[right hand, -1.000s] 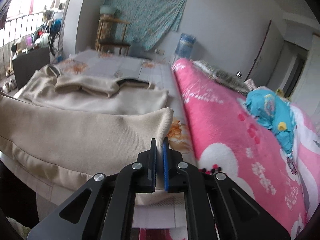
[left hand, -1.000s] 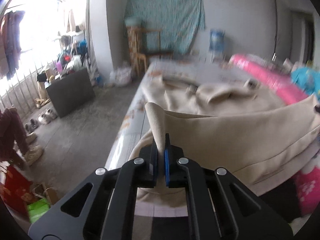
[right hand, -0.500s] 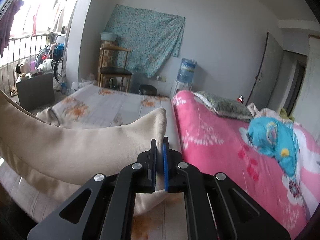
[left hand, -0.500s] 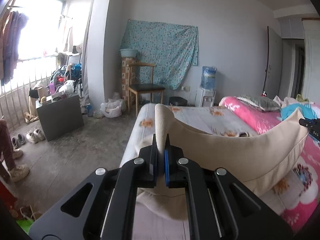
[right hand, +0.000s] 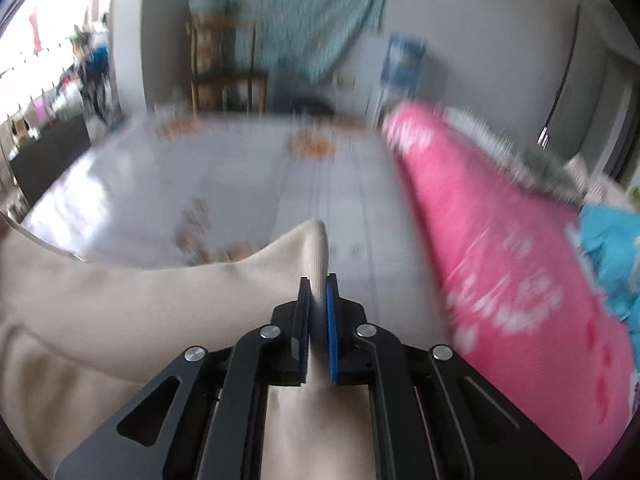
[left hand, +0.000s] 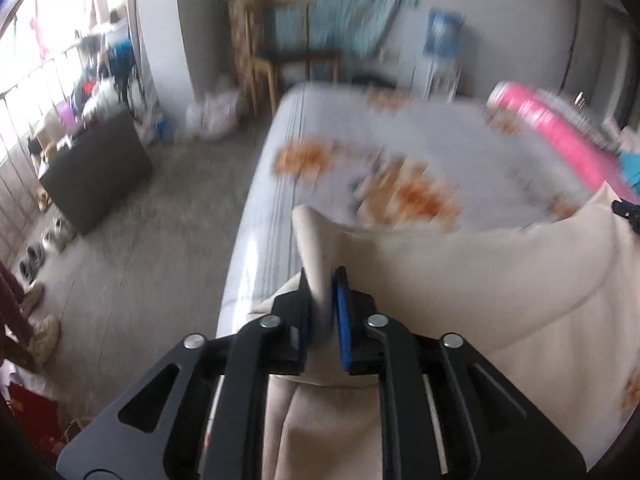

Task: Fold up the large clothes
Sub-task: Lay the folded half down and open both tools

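A large beige knit garment (left hand: 480, 280) hangs stretched between my two grippers above the bed. My left gripper (left hand: 322, 292) is shut on its left hem corner, which sticks up between the jaws. My right gripper (right hand: 319, 300) is shut on the right hem corner of the garment (right hand: 140, 300). The cloth sags between them and covers the near part of the bed. The right gripper's tip (left hand: 626, 212) shows at the right edge of the left wrist view. Both views are motion-blurred.
The bed (left hand: 400, 140) has a pale grey sheet with orange flowers. A pink quilt (right hand: 500, 260) and turquoise cloth (right hand: 612, 248) lie along its right side. On the floor to the left stand a dark box (left hand: 96, 168) and shoes (left hand: 44, 240). A wooden chair (left hand: 280, 56) stands beyond the bed.
Both grippers tipped downward and moved forward over the bed with the garment still held. The far part of the garment no longer lies on the sheet ahead.
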